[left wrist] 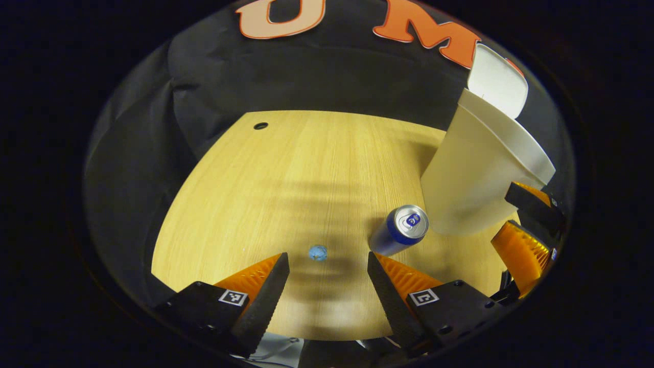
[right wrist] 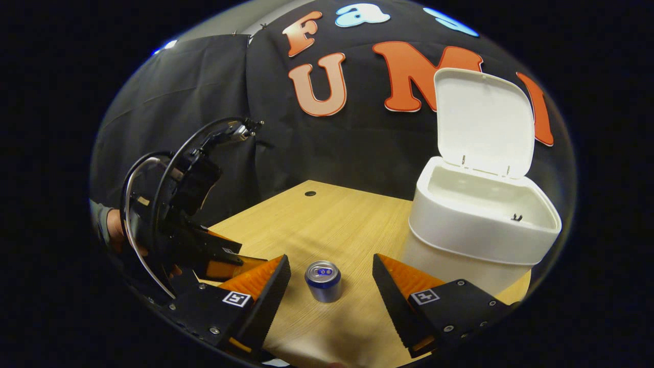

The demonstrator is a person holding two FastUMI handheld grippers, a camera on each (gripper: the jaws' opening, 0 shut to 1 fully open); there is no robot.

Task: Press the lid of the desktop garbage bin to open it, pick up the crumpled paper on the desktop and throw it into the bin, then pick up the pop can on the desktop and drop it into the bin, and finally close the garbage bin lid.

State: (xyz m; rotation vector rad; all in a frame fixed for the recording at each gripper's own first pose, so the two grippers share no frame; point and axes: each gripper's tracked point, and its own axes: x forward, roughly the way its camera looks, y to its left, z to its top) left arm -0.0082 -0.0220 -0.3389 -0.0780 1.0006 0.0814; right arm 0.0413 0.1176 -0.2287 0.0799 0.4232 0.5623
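Observation:
The white desktop bin (right wrist: 475, 240) stands at the right of the wooden table (right wrist: 352, 220) with its lid (right wrist: 483, 120) flipped upright. A blue and silver pop can (right wrist: 323, 281) stands upright just left of the bin. It lies in line with the gap of my right gripper (right wrist: 331, 268), slightly ahead of the open fingertips and untouched. In the left gripper view the can (left wrist: 401, 230) sits beside the bin (left wrist: 475, 174), just beyond the right finger of my open, empty left gripper (left wrist: 327, 266). The right gripper (left wrist: 503, 217) appears at the bin's near side.
A small blue spot (left wrist: 318, 252) marks the tabletop between my left fingers. A cable hole (left wrist: 260, 125) sits near the table's far edge. The left gripper (right wrist: 245, 258) with its looping cables and a hand (right wrist: 115, 230) fills the left of the right gripper view.

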